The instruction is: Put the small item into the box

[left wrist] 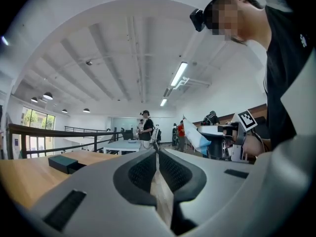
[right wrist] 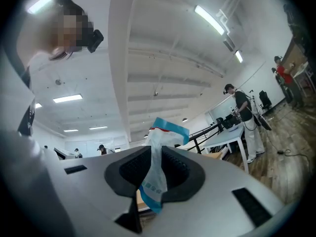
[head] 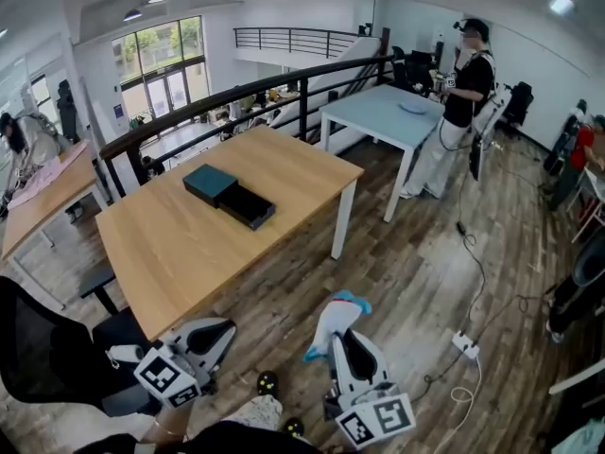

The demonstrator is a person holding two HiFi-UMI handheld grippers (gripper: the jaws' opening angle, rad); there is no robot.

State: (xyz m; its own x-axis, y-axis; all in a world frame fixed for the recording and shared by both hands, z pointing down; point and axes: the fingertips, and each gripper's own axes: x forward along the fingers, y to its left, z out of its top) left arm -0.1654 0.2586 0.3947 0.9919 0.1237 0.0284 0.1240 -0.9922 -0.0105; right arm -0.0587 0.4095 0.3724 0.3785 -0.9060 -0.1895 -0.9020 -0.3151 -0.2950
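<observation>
1. While the right gripper (head: 345, 340) hangs low in the near part of the scene, off the table edge, its jaws are clamped on the small packet (head: 336, 322), a white pouch with a blue end.
2. We see the pouch pinched about its middle: one end sticks out beyond the jaw tips and a shorter end hangs back behind the pads.
3. Our left gripper (head: 219, 331) carries nothing; its jaws are drawn together, with only a thin slit between the pads.
4. We find the box (head: 230, 197) on the wooden table (head: 189, 253), well apart from both grippers, far and to the left of the packet.
5. Its long axis runs from far left to near right: the teal part lies far left, the black open part near right and touching it.
6. We judge that the coming move is a long carry, away and leftward over the table edge, to the black open part.
7. Our left gripper is the nearer one to the box, yet the right one holds the packet.
8. We can make out blue print on the pouch, too small to read; the marker cubes (head: 376, 422) show only black-and-white squares.
</observation>
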